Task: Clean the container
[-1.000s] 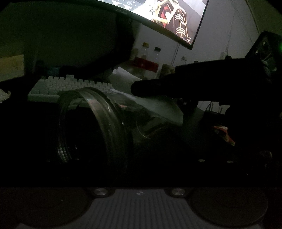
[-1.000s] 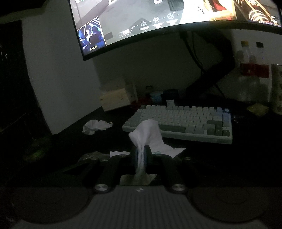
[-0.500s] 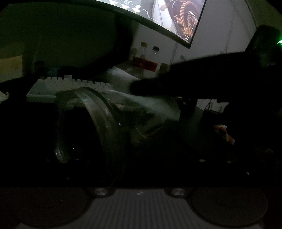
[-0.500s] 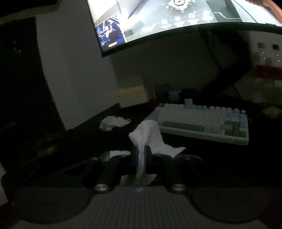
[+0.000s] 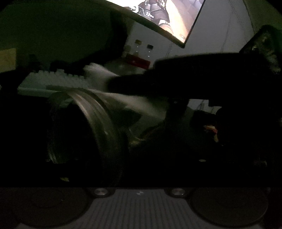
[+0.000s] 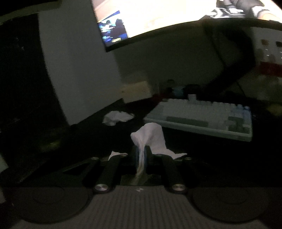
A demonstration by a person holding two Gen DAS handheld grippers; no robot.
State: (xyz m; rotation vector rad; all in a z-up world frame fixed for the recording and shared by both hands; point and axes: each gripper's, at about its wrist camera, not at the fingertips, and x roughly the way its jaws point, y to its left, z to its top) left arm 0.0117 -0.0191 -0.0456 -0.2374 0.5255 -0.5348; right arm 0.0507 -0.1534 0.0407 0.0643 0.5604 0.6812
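The scene is very dark. In the left wrist view a clear glass jar (image 5: 98, 126) lies on its side close to the camera, its open threaded mouth to the left. My left gripper seems to hold it, but its fingers are lost in shadow. My right gripper (image 6: 141, 155) is shut on a white tissue (image 6: 149, 135) that sticks up between its fingertips. In the left wrist view it shows as a dark bar (image 5: 176, 82) reaching in from the right above the jar, with the tissue (image 5: 109, 74) at its tip over the jar's top.
A light keyboard (image 6: 202, 118) lies on the dark desk beyond the tissue. A crumpled tissue (image 6: 117, 118) lies at the left. A lit curved monitor (image 6: 176, 15) hangs above. Bottles (image 5: 142, 56) stand behind the jar, and a small box (image 6: 135, 89) stands by the wall.
The right gripper with the tissue has swept left across the top of the jar. The right wrist view has swung left and blurred. The jar stays in place.
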